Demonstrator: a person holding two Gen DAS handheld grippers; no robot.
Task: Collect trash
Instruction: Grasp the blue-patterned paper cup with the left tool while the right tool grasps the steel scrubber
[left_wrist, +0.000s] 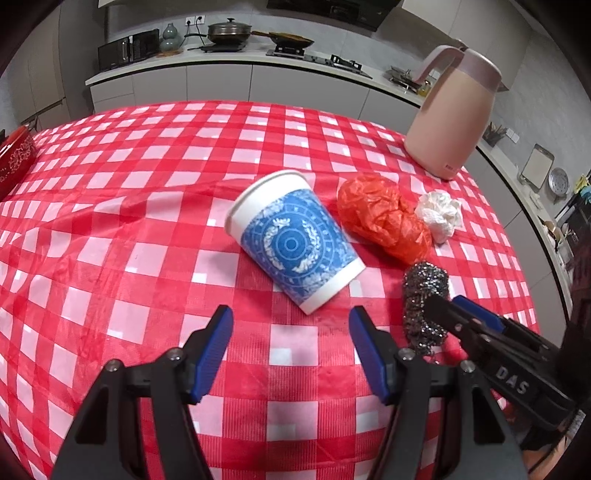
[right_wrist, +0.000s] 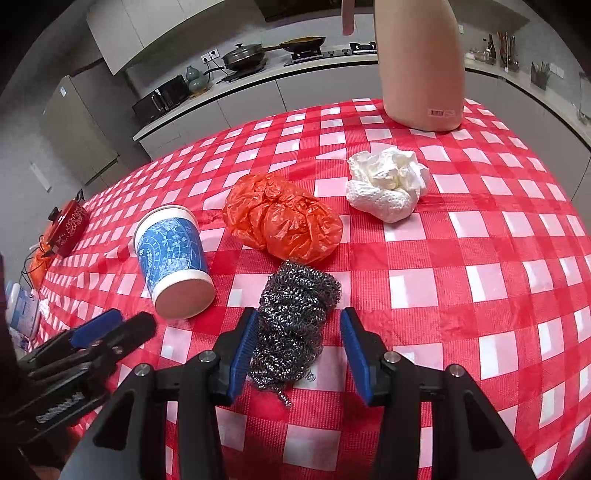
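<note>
A blue-and-white paper cup (left_wrist: 295, 240) lies on its side on the red checked tablecloth (left_wrist: 129, 229), just ahead of my open, empty left gripper (left_wrist: 291, 325). A crumpled orange plastic bag (left_wrist: 380, 218), a white tissue wad (left_wrist: 439, 214) and a steel-wool scrubber (left_wrist: 424, 302) lie to its right. In the right wrist view the scrubber (right_wrist: 295, 332) lies between the fingers of my open right gripper (right_wrist: 297, 332), touching the left pad. The cup (right_wrist: 173, 262), bag (right_wrist: 280, 218) and tissue (right_wrist: 388, 184) lie beyond. The right gripper (left_wrist: 461, 314) shows in the left wrist view, and the left gripper (right_wrist: 122, 325) in the right wrist view.
A pink kettle (left_wrist: 454, 110) stands at the table's far right corner. A red box (right_wrist: 70, 229) lies at the far left edge. A kitchen counter (left_wrist: 229, 62) with pans and a stove runs behind the table.
</note>
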